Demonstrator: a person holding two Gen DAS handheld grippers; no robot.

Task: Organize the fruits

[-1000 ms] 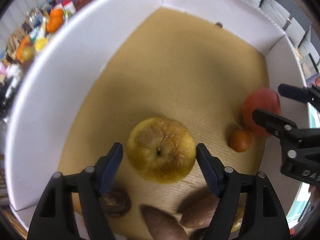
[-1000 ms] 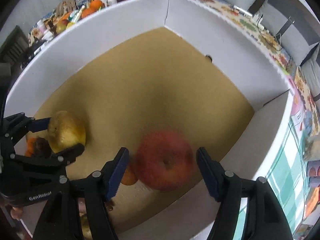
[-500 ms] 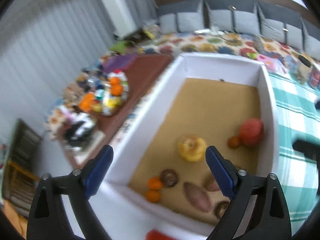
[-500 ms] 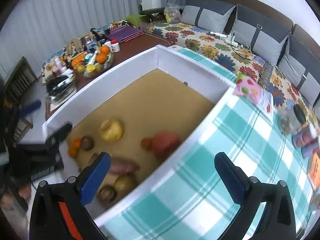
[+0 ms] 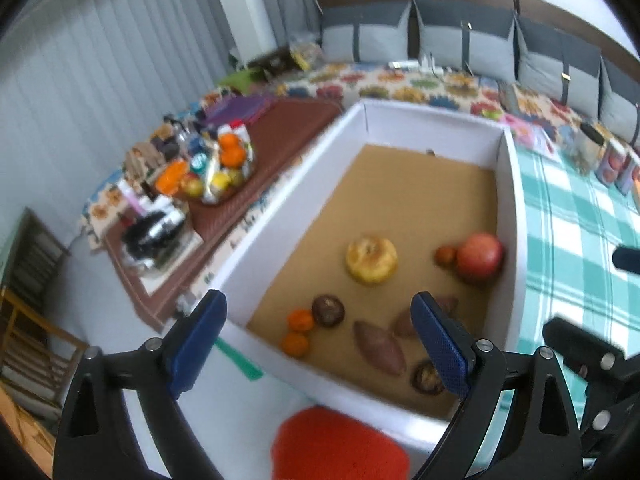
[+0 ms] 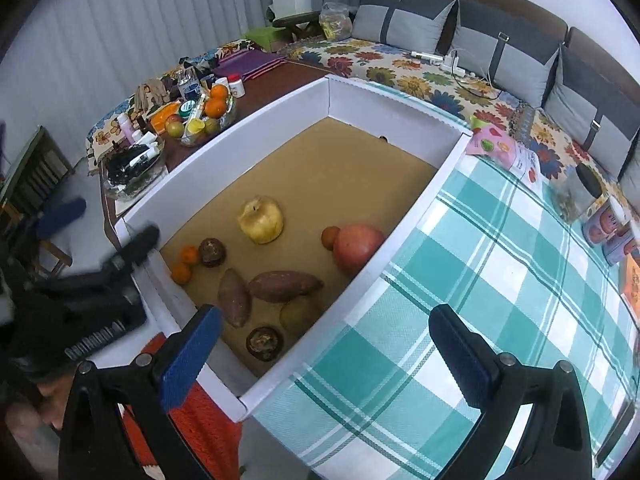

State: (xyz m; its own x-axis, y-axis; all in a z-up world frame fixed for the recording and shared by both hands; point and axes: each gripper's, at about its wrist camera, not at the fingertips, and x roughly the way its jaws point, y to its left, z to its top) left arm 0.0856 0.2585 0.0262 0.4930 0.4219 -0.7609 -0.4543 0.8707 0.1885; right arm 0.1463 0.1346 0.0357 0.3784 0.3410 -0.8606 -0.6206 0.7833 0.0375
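Note:
A white box (image 5: 256, 236) (image 6: 416, 216) with a brown cardboard floor holds the fruit. A yellow apple (image 5: 372, 260) (image 6: 262, 220) lies mid-floor. A red apple (image 5: 479, 256) (image 6: 356, 248) rests against the right wall, with a small orange-red fruit (image 5: 445, 256) beside it. Two small oranges (image 5: 301, 320), a dark round fruit (image 5: 328, 311) and sweet potatoes (image 6: 284, 286) lie at the near end. My left gripper (image 5: 317, 296) hangs open and empty above the box's near left corner. My right gripper (image 6: 325, 312) is open and empty over the box's near right wall.
A teal checked cloth (image 6: 500, 280) covers the surface right of the box, with jars (image 6: 608, 224) at its far edge. A brown side table (image 5: 288, 128) on the left holds a bowl of fruit and bottles (image 6: 200, 116). A red cloth (image 5: 340, 444) lies below the box. A sofa with grey cushions (image 6: 404, 28) stands behind.
A second ago the left jaws flanked the yellow apple and the right jaws the red apple, low in the box. Both grippers rose and pulled back with jaws wider; both apples stay on the floor.

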